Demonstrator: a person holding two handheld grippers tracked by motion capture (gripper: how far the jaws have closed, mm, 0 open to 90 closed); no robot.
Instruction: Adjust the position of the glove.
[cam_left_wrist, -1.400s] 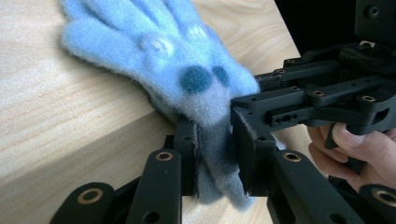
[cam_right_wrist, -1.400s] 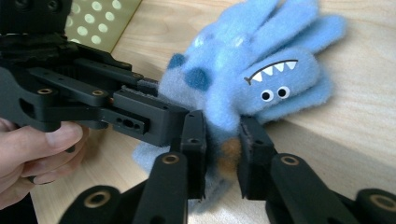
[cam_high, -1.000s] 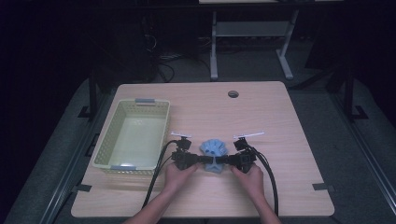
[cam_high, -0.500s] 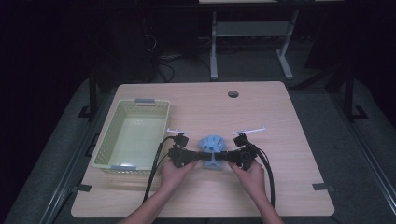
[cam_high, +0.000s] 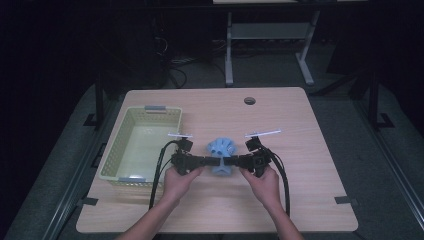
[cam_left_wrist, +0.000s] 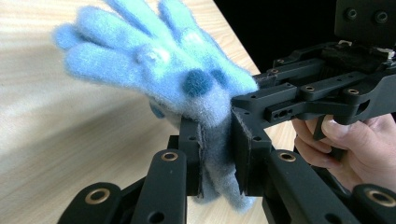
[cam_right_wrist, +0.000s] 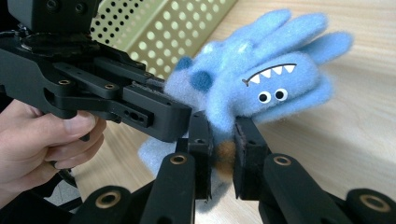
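Both grippers, L (cam_high: 200, 162) & R (cam_high: 236, 161), clamped on blue plush toy (cam_high: 221, 151) from opp. sides. Looks soft, light, squashy; prob. best pinched at fuzzy base, near basket (cam_high: 116, 152).

1. Table (cam_high: 310, 150): light wood-grain top, rounded corners.
2. Basket (cam_high: 116, 150): pale yellow-green, perforated walls, on the table's left part; grey handles at near and far ends.
3. Hole (cam_high: 249, 101): dark, round, near the table's far edge.
4. Frame (cam_high: 265, 35): pale metal legs on the dark floor beyond the table.
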